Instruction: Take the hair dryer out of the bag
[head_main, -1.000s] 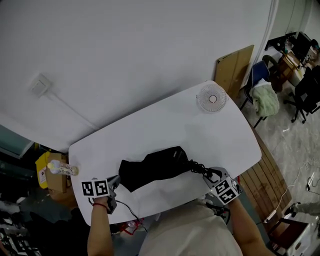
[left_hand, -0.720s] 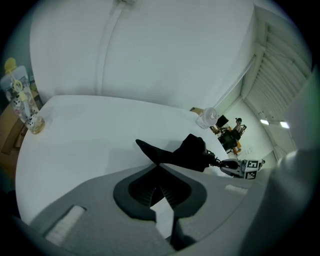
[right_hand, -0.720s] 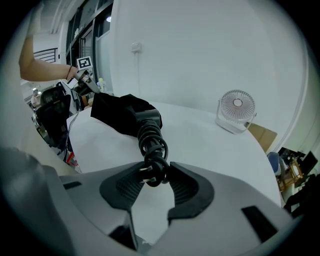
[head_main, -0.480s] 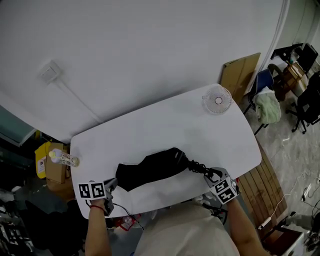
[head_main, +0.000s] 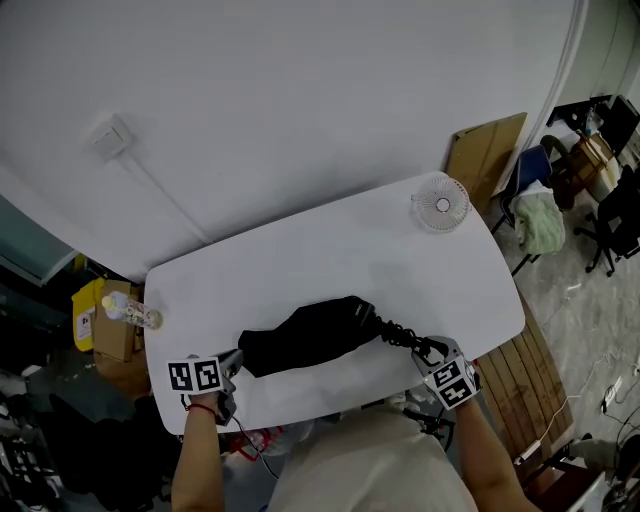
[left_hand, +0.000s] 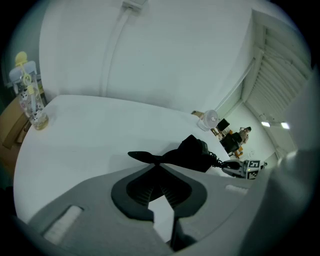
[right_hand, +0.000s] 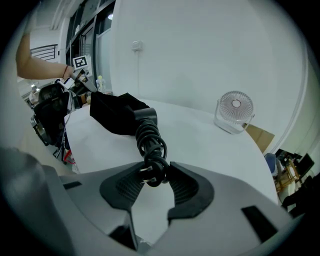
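Observation:
A black bag (head_main: 305, 335) lies on the white table (head_main: 300, 260) near its front edge. My left gripper (head_main: 234, 365) is shut on the bag's left corner (left_hand: 145, 157), pinched flat between the jaws of the left gripper (left_hand: 159, 161). The hair dryer's black handle (right_hand: 144, 116) sticks out of the bag's right end (right_hand: 114, 112). Its coiled cord (right_hand: 150, 142) runs from there to my right gripper (right_hand: 152, 172), which is shut on the cord bundle at the plug (right_hand: 145, 172). In the head view the cord (head_main: 395, 333) leads to the right gripper (head_main: 428, 350). The dryer's body is hidden in the bag.
A small white desk fan (head_main: 441, 205) stands at the table's far right corner. A clear bottle (head_main: 128, 313) stands on the left edge. A yellow box (head_main: 92, 325) and clutter sit on the floor at the left; chairs (head_main: 540, 215) and boards are at the right.
The left gripper has drawn slightly toward the table's near edge with the bag's corner still in it. The right gripper and cord stay where they were. The head view has shifted a little.

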